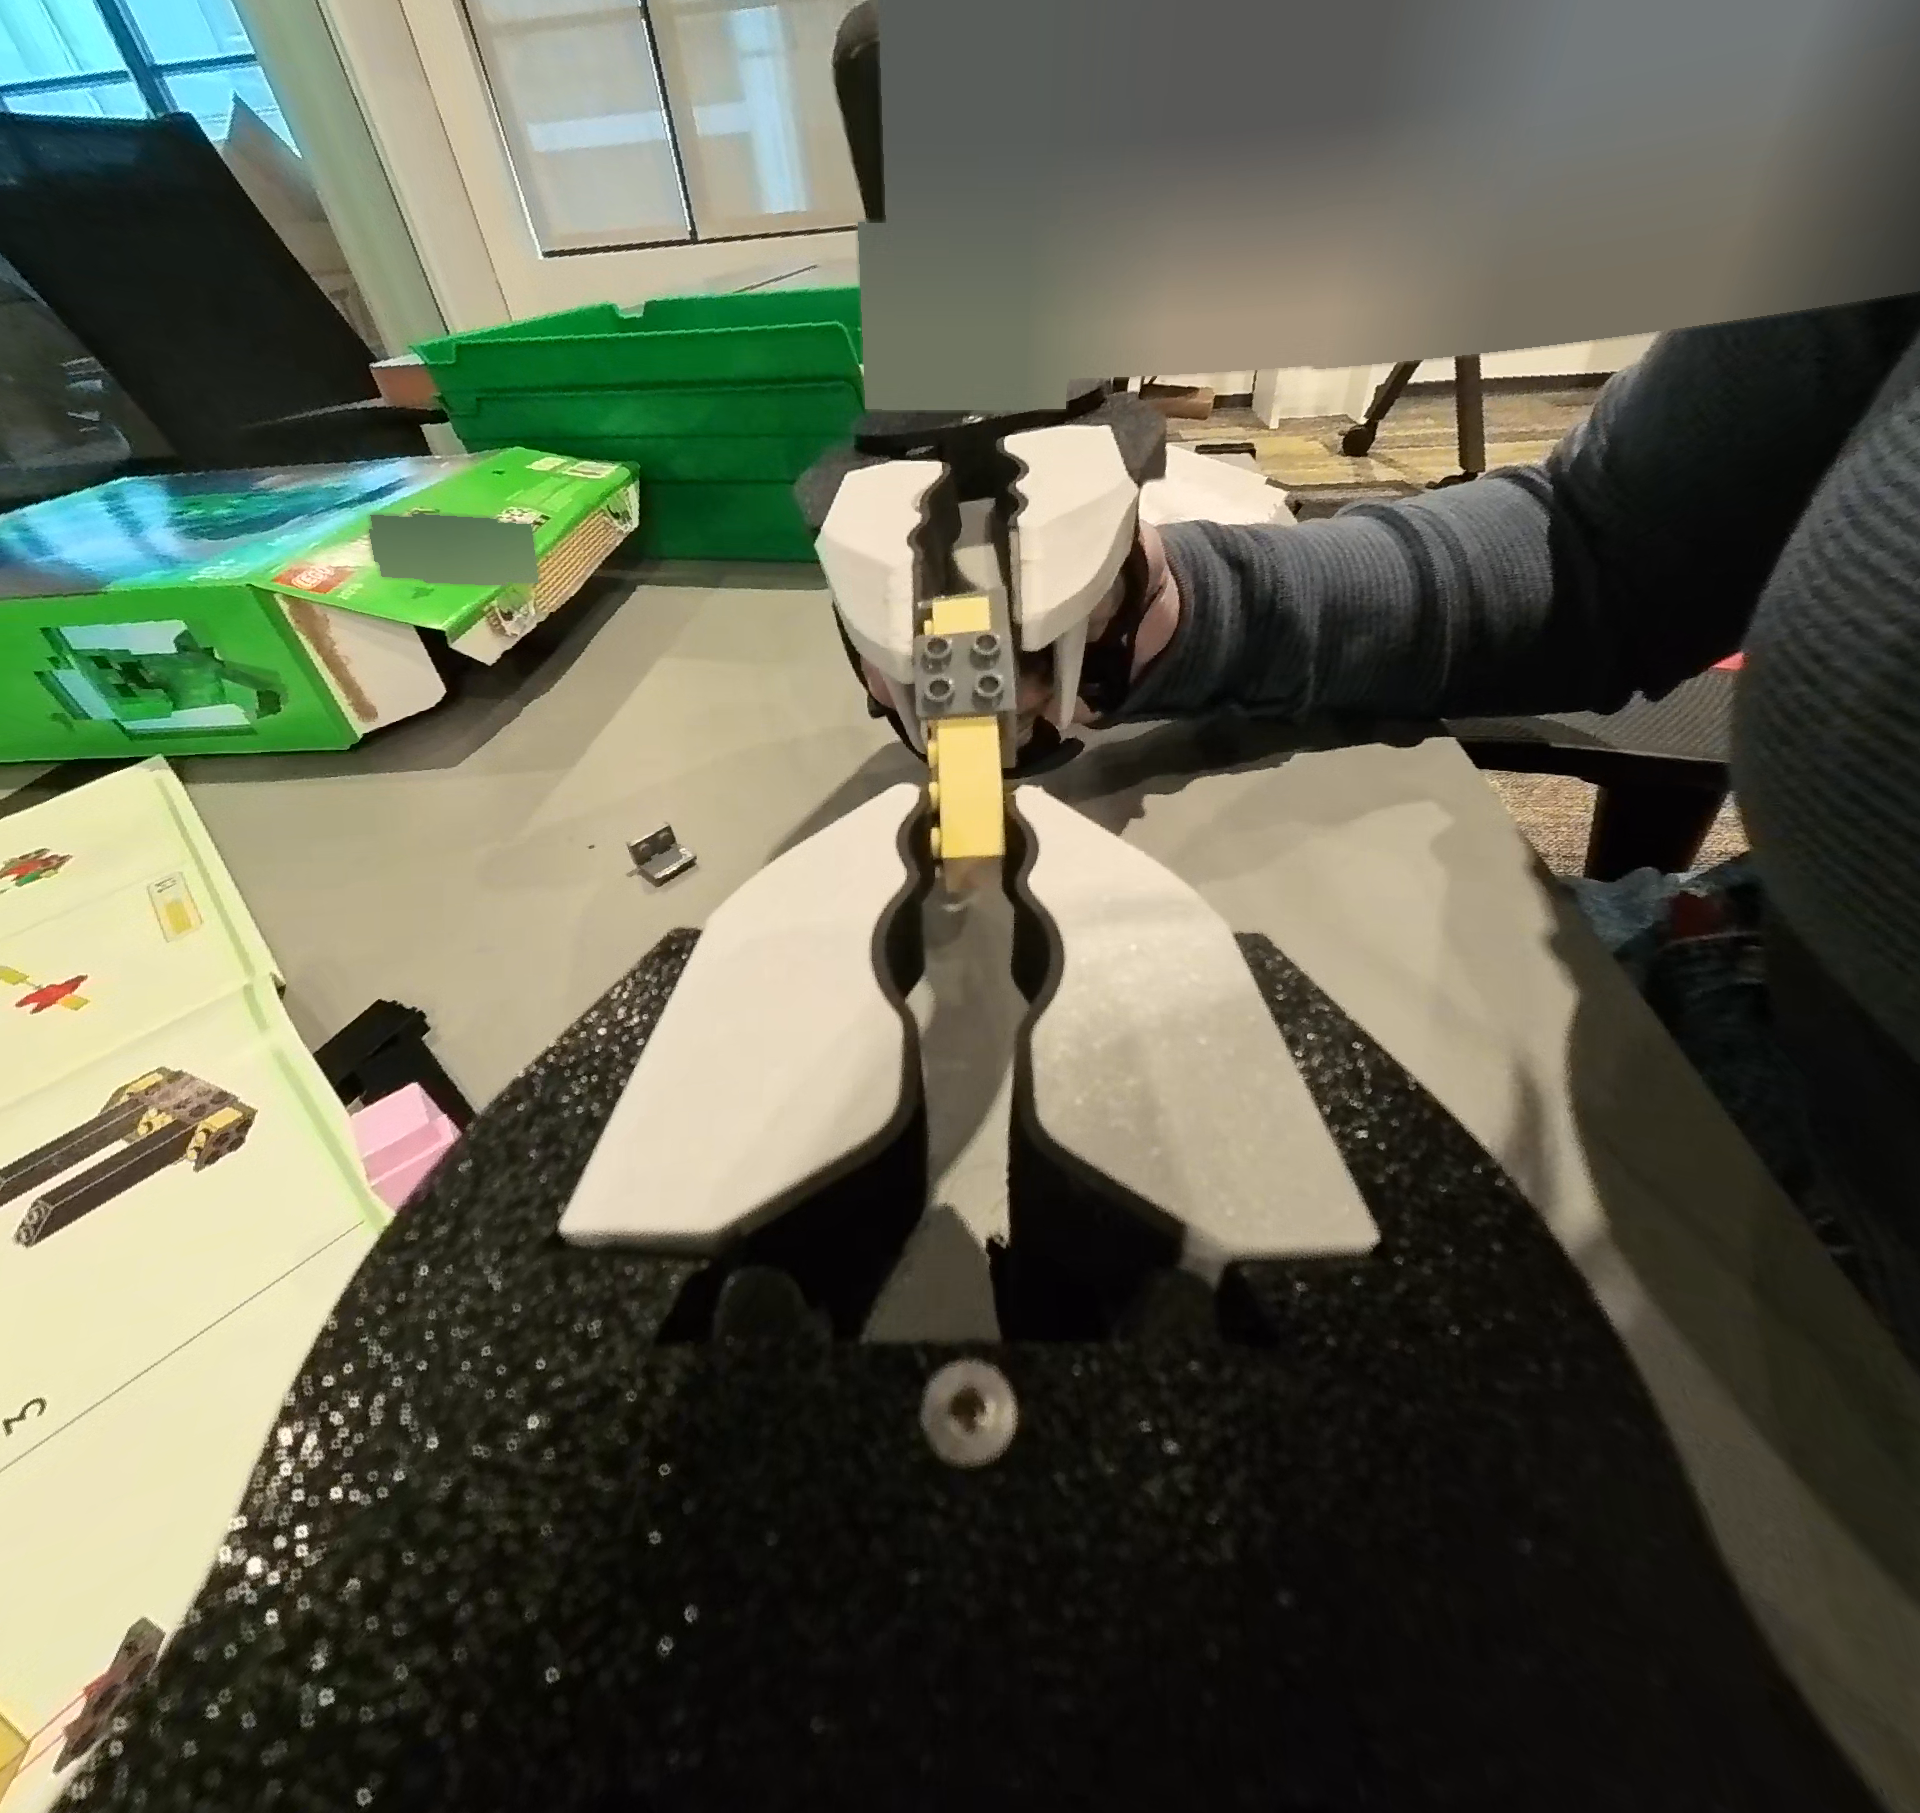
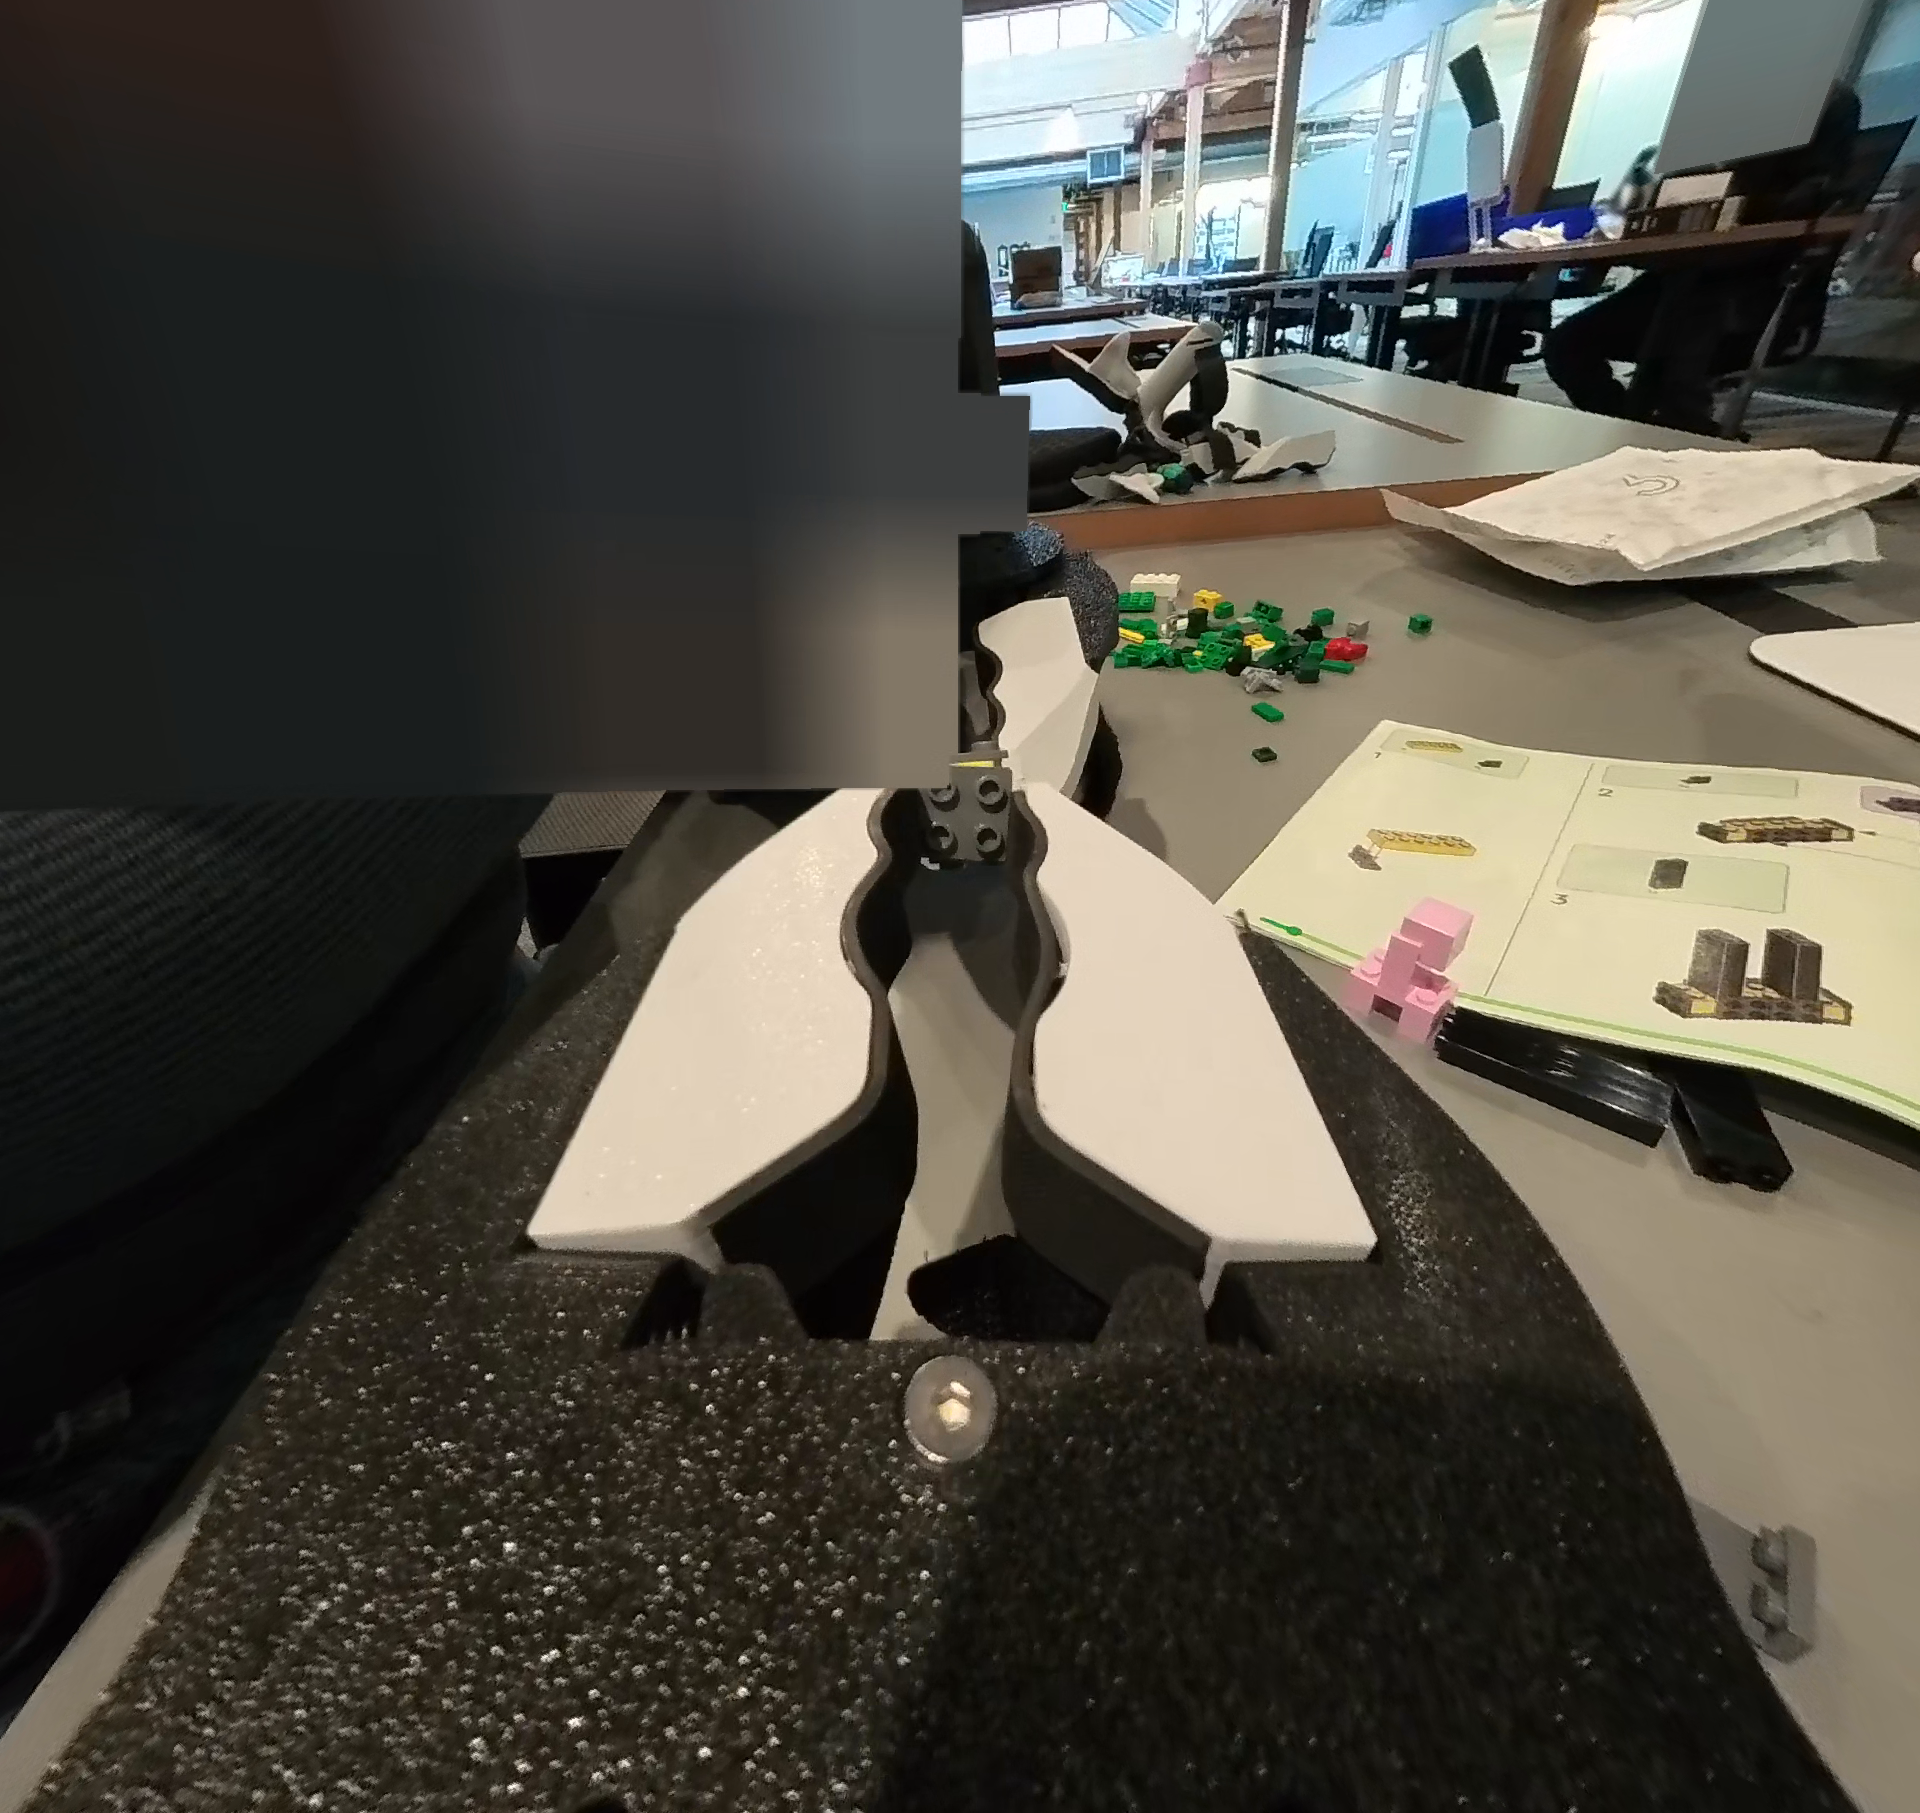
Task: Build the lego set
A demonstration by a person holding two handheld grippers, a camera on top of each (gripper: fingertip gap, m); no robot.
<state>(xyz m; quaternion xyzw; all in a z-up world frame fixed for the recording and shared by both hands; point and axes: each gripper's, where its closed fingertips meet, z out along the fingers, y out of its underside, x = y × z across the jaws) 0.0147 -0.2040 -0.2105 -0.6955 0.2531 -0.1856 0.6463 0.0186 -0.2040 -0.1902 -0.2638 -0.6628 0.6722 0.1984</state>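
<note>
Both grippers are meeting nose to nose over the grey table (image 1: 540, 755), in the middle of each wrist view. The left gripper (image 1: 971, 844) is clenching the near end of a yellow plate (image 1: 971, 792), which is standing on edge between its white fingers (image 1: 821, 984). A small grey 2x2 piece (image 1: 964, 670), studs facing the left camera, is sitting against the far part of that yellow plate. The right gripper (image 1: 961, 579) is reaching in from the opposite side, in the upper centre of the left view, and pinching that same grey piece; from its own camera the grey piece is filling the gap at its fingertips (image 2: 971, 823), with only a sliver of yellow showing above.

A person's dark ribbed sleeve (image 1: 1455, 579) is stretching in from the right of the left view. A second small grey bracket (image 1: 662, 847) is lying loose on the table at centre left. The instruction booklet (image 2: 1621, 890) is lying open at the right of the right view, with a pink figure (image 2: 1408, 979) and black beams (image 2: 1600, 1088) at its near edge, and a heap of loose green bricks (image 2: 1236, 636) beyond. The green set box (image 1: 281, 610) is lying at the left of the left view.
</note>
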